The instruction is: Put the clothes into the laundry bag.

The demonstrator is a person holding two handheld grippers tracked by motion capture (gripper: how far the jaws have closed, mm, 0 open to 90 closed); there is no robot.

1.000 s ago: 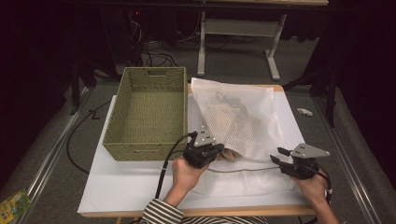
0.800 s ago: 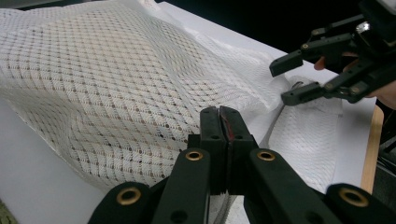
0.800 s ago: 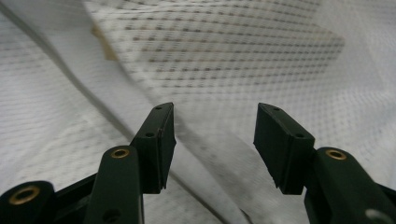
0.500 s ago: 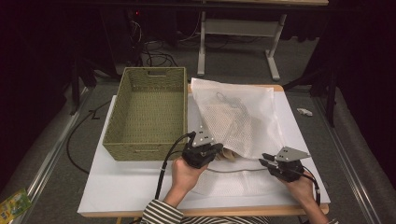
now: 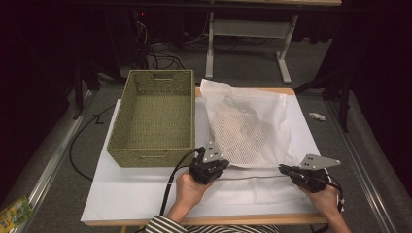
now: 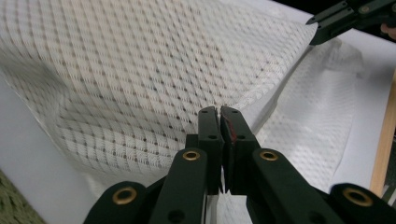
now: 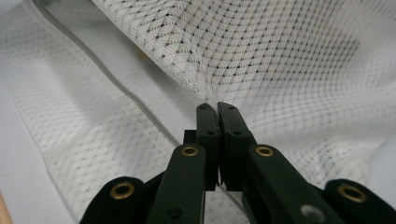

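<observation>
Both tongs pinching the near edge of a white mesh bag (image 5: 248, 128) on the bench (image 5: 126, 194).
Left tongs (image 5: 212, 162) and right tongs (image 5: 284, 170), jaws just closed, grip its near corners; its long axis runs away from the person, the wicker basket (image 5: 155, 116) just beside its left edge.

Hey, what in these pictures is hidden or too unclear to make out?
- What is inside the mesh bag: high view, the netting veils it.
- Small white thing on the floor: high view, too small.
- Green packet: high view, cut by the edge.
- Bag's near edge: left gripper view, behind the left claw.

No readable text, label, brand, number or sign appears anywhere.
</observation>
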